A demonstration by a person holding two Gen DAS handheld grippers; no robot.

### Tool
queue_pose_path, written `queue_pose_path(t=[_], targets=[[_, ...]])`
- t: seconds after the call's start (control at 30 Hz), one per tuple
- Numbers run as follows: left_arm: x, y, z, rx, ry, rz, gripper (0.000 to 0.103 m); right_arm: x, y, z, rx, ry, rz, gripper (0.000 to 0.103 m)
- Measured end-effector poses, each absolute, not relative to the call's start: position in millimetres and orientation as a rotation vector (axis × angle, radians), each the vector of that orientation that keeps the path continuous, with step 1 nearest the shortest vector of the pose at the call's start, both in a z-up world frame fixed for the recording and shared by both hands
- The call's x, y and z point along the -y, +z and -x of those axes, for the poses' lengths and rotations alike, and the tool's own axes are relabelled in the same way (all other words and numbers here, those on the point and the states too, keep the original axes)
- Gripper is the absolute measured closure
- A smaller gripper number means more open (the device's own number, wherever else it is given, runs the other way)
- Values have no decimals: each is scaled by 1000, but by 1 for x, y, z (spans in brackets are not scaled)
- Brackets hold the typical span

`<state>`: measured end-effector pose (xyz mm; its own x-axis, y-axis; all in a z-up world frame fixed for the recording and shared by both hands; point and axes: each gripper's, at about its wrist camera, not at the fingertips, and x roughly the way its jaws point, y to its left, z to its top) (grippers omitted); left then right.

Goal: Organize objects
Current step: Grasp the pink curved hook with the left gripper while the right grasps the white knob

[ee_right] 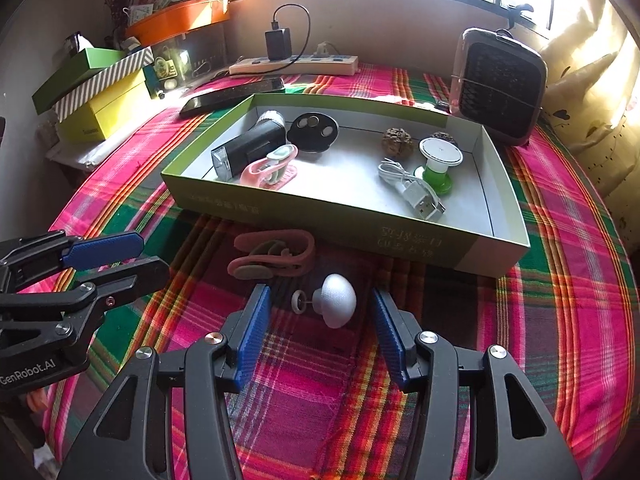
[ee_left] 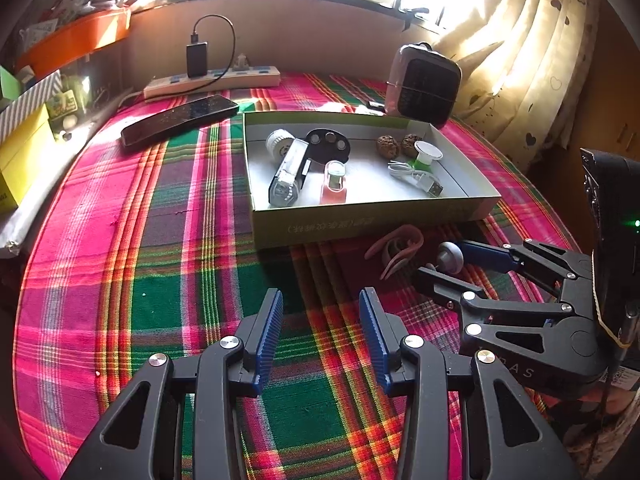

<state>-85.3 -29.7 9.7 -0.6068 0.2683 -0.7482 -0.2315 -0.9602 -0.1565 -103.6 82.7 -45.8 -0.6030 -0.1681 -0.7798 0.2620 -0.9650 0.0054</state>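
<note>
A small white mushroom-shaped knob (ee_right: 338, 305) lies on the plaid cloth between the blue pads of my right gripper (ee_right: 320, 300). The jaws stand apart and neither pad touches it. In the left wrist view the same knob (ee_left: 450, 256) sits between the right gripper's (ee_left: 442, 258) fingers. A pink clip (ee_right: 276, 258) lies just beyond it, in front of the shallow green box (ee_right: 320, 226). The box holds a flashlight (ee_right: 248, 148), a black disc, another pink clip, two walnuts, a green-and-white spool and a USB cable (ee_right: 416, 192). My left gripper (ee_left: 320, 300) is open over bare cloth, empty.
Behind the box (ee_left: 360, 220) stand a small heater (ee_left: 424, 84), a dark phone (ee_left: 180, 118) and a power strip (ee_left: 212, 80) with a charger plugged in. Stacked boxes (ee_right: 100, 92) line the left edge. A curtain hangs at the right.
</note>
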Motion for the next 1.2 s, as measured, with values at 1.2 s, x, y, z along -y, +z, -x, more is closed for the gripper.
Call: queue_pose_path(t=[1.2], targets=[[-42, 3, 117, -150, 2374, 1177, 60, -131, -42, 95, -100, -2645, -1265, 70]])
